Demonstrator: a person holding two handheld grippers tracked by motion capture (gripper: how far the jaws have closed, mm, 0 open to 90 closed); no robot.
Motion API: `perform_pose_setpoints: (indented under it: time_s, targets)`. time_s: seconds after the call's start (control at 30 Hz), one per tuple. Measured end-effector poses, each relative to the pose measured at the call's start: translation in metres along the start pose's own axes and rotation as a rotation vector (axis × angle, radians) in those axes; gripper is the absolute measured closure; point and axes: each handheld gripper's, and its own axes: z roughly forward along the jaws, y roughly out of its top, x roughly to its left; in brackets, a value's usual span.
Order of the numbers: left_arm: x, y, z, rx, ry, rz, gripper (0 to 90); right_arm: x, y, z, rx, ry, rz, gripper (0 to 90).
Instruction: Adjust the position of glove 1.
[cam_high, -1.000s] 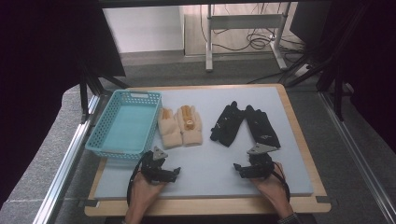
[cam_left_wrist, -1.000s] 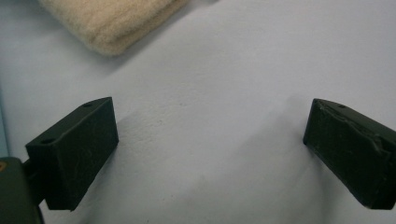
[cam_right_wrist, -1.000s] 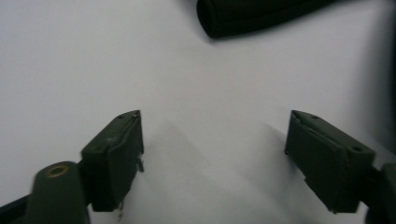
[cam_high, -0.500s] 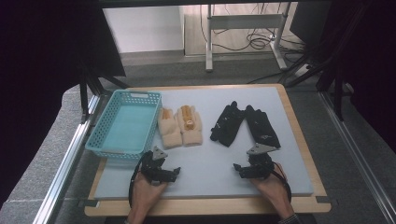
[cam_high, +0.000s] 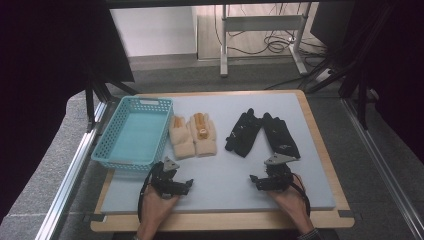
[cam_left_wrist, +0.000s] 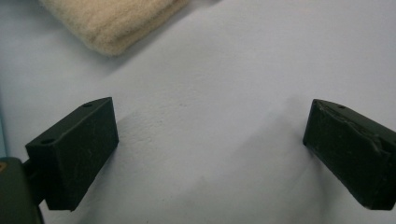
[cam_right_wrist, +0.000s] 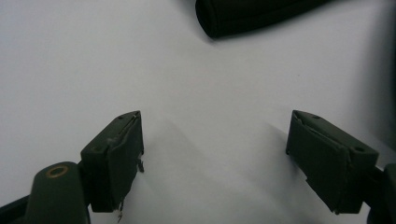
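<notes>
Pale blue surface (cam_high: 235, 175) on a wooden-edged board, dark room behind with cables on the floor, and both hands are parked at the near edge. Left gripper (cam_high: 172, 182) rests low on the mat, its fingers (cam_left_wrist: 74, 149) spread wide apart with nothing between them; just ahead of those fingers and a touch to the left lies the cuff of the cream gloves (cam_left_wrist: 109, 21), close but not touching. Seen from the high view, the cream gloves (cam_high: 193, 136) sit side by side, and beyond them to the left stands the turquoise basket (cam_high: 132, 137), holding nothing. Right gripper (cam_high: 270, 180) mirrors the stance, its fingers (cam_right_wrist: 114, 156) also wide apart over bare mat, and the tip of the black gloves (cam_right_wrist: 247, 14) lies ahead of them, apart from both. Those black gloves (cam_high: 262, 134) lie spread in front of the right fingers. By my reading this is the starting pose, before any grasp: nothing is lifted yet. Next move likely calls for each gripper to slide forward, lower its fingers astride a glove edge, and pinch soft fabric firmly enough to lift.
</notes>
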Motion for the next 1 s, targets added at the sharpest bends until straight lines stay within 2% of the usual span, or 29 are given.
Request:
perform_pose_setpoints:
  time_s: [0.13, 0.23, 0.4, 0.73, 0.9, 1.0]
  targets:
    - [0.000, 0.000, 0.000, -0.001, 0.000, -0.001, 3.2, 0.001, 0.001, 0.000, 0.007, -0.005, 0.003, 18.8]
    - [0.000, 0.000, 0.000, -0.001, 0.000, -0.001, 3.2, 0.000, 0.003, -0.001, 0.014, -0.013, 0.003, 22.6]
    - [0.000, 0.000, 0.000, -0.001, 0.000, -0.001, 3.2, -0.003, 0.005, -0.004, -0.008, -0.005, 0.013, 25.9]
    - [0.000, 0.000, 0.000, -0.001, 0.000, -0.001, 3.2, -0.013, 0.027, -0.005, -0.026, -0.004, 0.035, 26.5]
    - [0.000, 0.000, 0.000, -0.001, -0.001, -0.001, 3.2, -0.020, 0.042, -0.002, -0.032, 0.003, 0.027, 34.8]
    - [0.000, 0.000, 0.000, 0.000, 0.000, -0.001, 3.2, -0.026, 0.050, 0.006, -0.027, 0.011, 0.025, 42.7]
